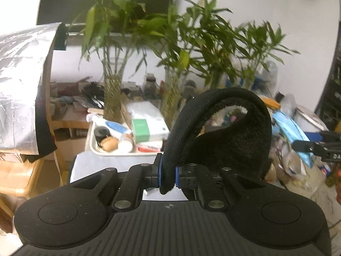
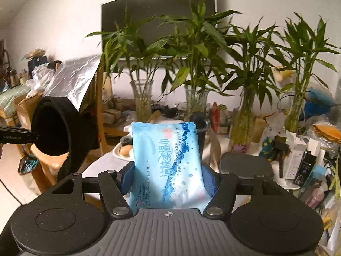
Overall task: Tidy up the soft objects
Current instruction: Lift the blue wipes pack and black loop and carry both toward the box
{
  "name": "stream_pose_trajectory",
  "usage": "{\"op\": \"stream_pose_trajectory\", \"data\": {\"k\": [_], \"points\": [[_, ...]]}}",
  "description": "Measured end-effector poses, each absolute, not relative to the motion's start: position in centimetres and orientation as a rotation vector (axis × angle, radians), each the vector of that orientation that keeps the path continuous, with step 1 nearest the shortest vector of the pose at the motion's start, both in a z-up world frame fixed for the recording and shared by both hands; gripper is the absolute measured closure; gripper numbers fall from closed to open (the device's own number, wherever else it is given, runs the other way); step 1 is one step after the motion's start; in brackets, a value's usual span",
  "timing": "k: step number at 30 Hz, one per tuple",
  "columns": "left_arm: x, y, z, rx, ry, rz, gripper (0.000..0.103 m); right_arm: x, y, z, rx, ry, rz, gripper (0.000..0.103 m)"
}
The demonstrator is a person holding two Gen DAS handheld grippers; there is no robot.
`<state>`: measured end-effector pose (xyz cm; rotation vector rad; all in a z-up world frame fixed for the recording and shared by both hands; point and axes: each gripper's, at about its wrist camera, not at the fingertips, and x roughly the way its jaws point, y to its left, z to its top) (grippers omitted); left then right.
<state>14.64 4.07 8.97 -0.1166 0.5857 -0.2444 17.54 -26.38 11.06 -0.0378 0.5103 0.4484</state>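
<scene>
Black fleece earmuff [image 1: 215, 132], curved into an arch, rises from the left gripper [image 1: 168, 176], whose jaws are clamped together on one end of its band; the blue wet-wipe pack [image 2: 168, 166] stands upright in the right gripper [image 2: 168, 183], jaws apart by the pack's width and pressing on both its sides. We see both soft objects held in the air, off the table [image 2: 102, 164].

The pale table below carries a white tray [image 1: 119, 152] of small toiletries and, behind it, glass vases [image 2: 142, 100] of lucky bamboo [image 2: 191, 49]. A dark screen [image 2: 157, 19] hangs on the white wall behind the leaves. A silver foil sheet [image 1: 21, 81] drapes over furniture on the picture's left.

The left wrist view alone shows us the tray's contents: a green box [image 1: 140, 130], a dark jar [image 1: 101, 132] and white tubes; at its right edge the right gripper's tip enters with the pack. The right wrist view alone shows us the pack's printed face, the earmuff from the side on the left gripper's tip at the picture's left, a fourth vase, and heaped cartons and bottles [image 2: 307, 166] on the right.

The near part of the table, in front of the tray, lies bare. Clutter crowds the right side, wooden furniture [image 2: 42, 160] the left, and the bamboo stems close off the far edge.
</scene>
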Motion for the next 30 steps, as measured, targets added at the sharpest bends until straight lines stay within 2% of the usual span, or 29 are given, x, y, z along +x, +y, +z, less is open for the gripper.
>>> {"op": "stream_pose_trajectory", "data": {"k": [8,15,18,21,23,25,26,30], "points": [[13.3,2.5,6.3,-0.049,0.683,-0.314,0.092,16.0,-26.3,9.7,-0.041,0.54,0.473,0.036],[12.9,2.0,3.9,-0.1,0.786,-0.366,0.092,15.2,-26.3,9.0,-0.035,0.569,0.485,0.036],[13.3,2.3,2.7,-0.175,0.886,-0.382,0.091,15.0,-26.4,8.7,-0.031,0.58,0.492,0.036],[14.4,2.7,1.1,-0.238,1.013,-0.392,0.079,14.9,-26.3,8.2,-0.031,0.593,0.492,0.036],[14.7,3.2,0.7,-0.279,1.031,-0.375,0.048,14.8,-26.3,7.9,-0.026,0.603,0.495,0.036],[14.2,3.6,0.8,-0.291,1.005,-0.364,0.029,14.5,-26.2,7.6,-0.024,0.609,0.5,0.036],[14.0,3.7,0.9,-0.286,0.989,-0.362,0.027,14.4,-26.2,7.5,-0.023,0.612,0.502,0.036],[13.0,3.8,1.3,-0.274,0.943,-0.349,0.027,13.8,-26.0,7.1,-0.024,0.622,0.514,0.036]]}}
